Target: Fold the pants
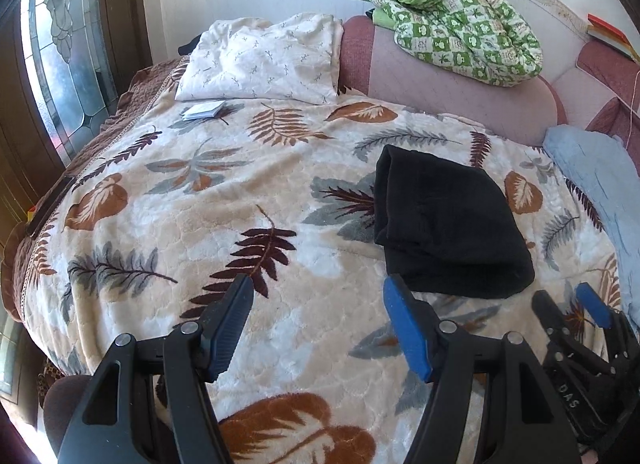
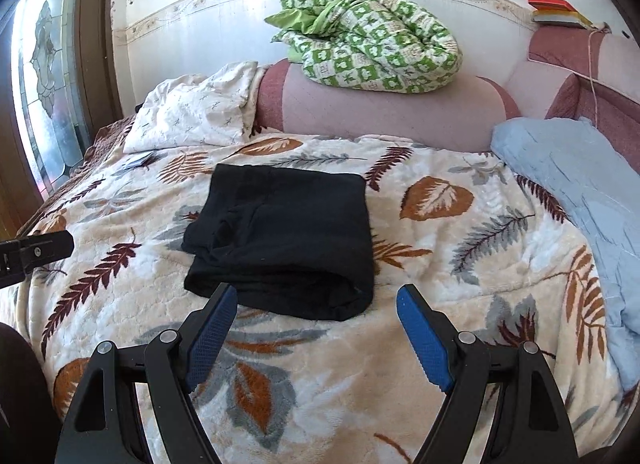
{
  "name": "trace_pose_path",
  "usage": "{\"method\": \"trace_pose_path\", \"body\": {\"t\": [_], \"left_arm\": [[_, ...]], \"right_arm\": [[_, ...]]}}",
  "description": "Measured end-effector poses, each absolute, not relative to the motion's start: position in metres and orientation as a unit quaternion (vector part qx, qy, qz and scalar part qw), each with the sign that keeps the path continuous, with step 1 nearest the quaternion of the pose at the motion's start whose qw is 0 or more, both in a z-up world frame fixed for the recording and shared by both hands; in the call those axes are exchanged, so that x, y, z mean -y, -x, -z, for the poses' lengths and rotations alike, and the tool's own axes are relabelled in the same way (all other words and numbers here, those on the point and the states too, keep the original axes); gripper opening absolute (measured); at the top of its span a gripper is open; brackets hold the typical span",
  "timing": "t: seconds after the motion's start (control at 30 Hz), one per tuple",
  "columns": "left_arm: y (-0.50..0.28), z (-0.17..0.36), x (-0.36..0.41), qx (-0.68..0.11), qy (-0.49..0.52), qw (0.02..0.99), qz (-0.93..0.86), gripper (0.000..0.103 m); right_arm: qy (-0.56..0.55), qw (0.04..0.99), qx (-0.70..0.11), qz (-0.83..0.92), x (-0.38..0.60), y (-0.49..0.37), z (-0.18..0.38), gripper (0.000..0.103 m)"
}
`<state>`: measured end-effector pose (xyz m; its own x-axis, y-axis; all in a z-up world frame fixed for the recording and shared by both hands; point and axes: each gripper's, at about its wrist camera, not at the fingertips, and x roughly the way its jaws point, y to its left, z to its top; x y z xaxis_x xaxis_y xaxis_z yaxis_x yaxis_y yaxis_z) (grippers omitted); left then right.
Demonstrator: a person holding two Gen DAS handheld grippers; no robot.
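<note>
The black pants (image 1: 448, 220) lie folded into a compact rectangle on the leaf-patterned blanket (image 1: 224, 200); they also show in the right wrist view (image 2: 284, 236). My left gripper (image 1: 318, 288) is open and empty, hovering over the blanket to the left of and nearer than the pants. My right gripper (image 2: 316, 296) is open and empty, just in front of the near edge of the pants. The right gripper also shows at the right of the left wrist view (image 1: 568, 304). Part of the left gripper shows at the left edge of the right wrist view (image 2: 36, 252).
A white pillow (image 1: 260, 60) and a small white packet (image 1: 204, 110) lie at the bed's head. A green patterned quilt (image 2: 368, 40) sits on the pink headboard (image 2: 384, 108). A light blue blanket (image 2: 580, 192) lies at the right. A glass door (image 1: 60, 64) stands left.
</note>
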<state>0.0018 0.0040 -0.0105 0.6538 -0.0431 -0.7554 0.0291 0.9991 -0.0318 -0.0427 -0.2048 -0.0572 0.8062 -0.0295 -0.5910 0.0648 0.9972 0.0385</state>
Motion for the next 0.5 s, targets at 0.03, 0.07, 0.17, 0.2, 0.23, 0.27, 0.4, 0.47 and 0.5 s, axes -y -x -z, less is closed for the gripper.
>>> {"method": "trace_pose_path", "body": {"t": [0.03,0.07,0.17,0.2,0.23,0.27,0.4,0.47,0.5], "left_arm": [[-0.006,0.015,-0.001,-0.42,0.005,0.907,0.023,0.067],[-0.01,0.02,0.002,-0.426,0.001,0.904,0.024,0.067],[-0.021,0.035,0.009,-0.445,0.002,0.895,0.031,0.067],[-0.024,0.039,0.012,-0.451,-0.001,0.892,0.032,0.067],[-0.026,0.044,0.015,-0.456,-0.006,0.89,0.032,0.067],[-0.028,0.048,0.018,-0.461,-0.009,0.887,0.033,0.067],[-0.033,0.06,0.027,-0.475,-0.02,0.879,0.04,0.067],[-0.033,0.063,0.029,-0.477,-0.026,0.878,0.042,0.067],[-0.034,0.064,0.03,-0.478,-0.028,0.877,0.043,0.067]], "right_arm": [[-0.033,0.95,-0.31,0.035,0.212,0.044,0.057,0.086],[-0.036,0.949,-0.309,0.043,0.218,0.045,0.058,0.086],[-0.037,0.945,-0.318,0.063,0.231,0.045,0.064,0.086],[-0.038,0.944,-0.322,0.068,0.235,0.043,0.067,0.086],[-0.04,0.942,-0.326,0.071,0.239,0.042,0.07,0.086],[-0.041,0.94,-0.33,0.073,0.241,0.04,0.073,0.086],[-0.047,0.936,-0.341,0.073,0.246,0.031,0.084,0.086],[-0.047,0.935,-0.343,0.07,0.246,0.028,0.087,0.086],[-0.046,0.935,-0.345,0.069,0.246,0.027,0.089,0.086]]}}
